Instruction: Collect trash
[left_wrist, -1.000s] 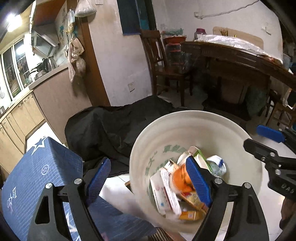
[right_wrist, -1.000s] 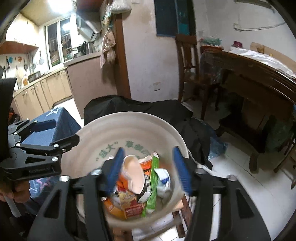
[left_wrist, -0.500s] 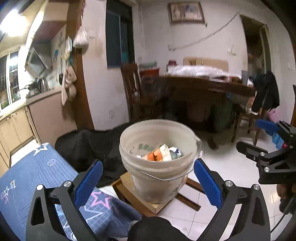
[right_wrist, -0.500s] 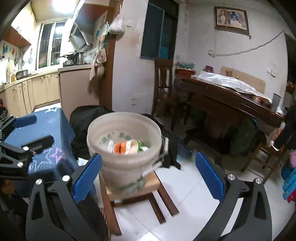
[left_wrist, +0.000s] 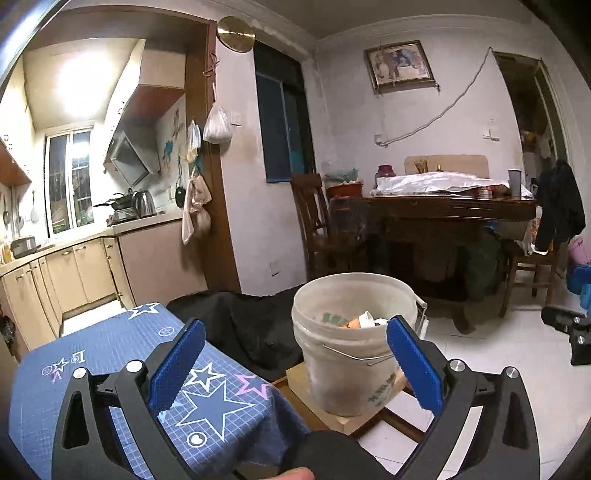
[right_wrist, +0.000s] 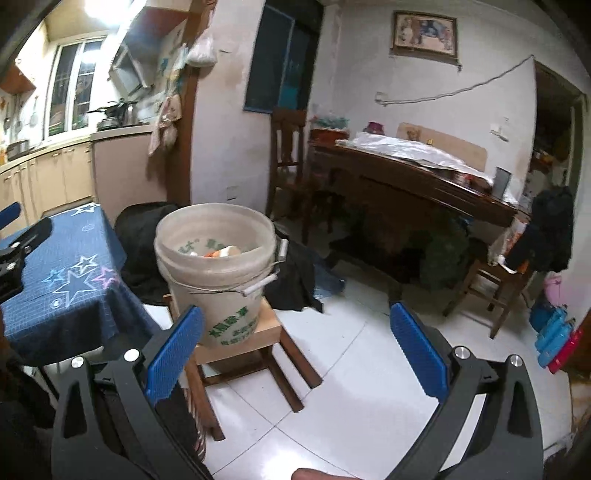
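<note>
the left tongs (left_wrist: 295, 363) are spread wide with nothing between the blue pads, and the right tongs (right_wrist: 295, 350) are spread just as wide and just as empty. in the left view, the left finger (left_wrist: 177, 363) hangs over a blue cloth with stars (left_wrist: 110, 373) that covers a table, and past its tip a heap of black cloth (left_wrist: 255, 325) lies on the floor. ahead of the tongs and toward their right finger stands a pale bucket (left_wrist: 351, 347) on a low wooden stool (left_wrist: 306, 384), with trash (left_wrist: 365, 321) showing just below its rim; the bucket is in front of the pads, not between them. far right in that view, part of the other tongs shows at the edge. in the right view, the same bucket (right_wrist: 218, 269) stands beyond the left finger (right_wrist: 173, 354), its wire handle hanging down the side, orange and white trash (right_wrist: 221, 252) inside. straight ahead between the fingers is bare white tile floor (right_wrist: 351, 369), and further off to the right a dark wooden table (right_wrist: 406, 177) with a chair (right_wrist: 288, 155) behind the bucket.
</note>
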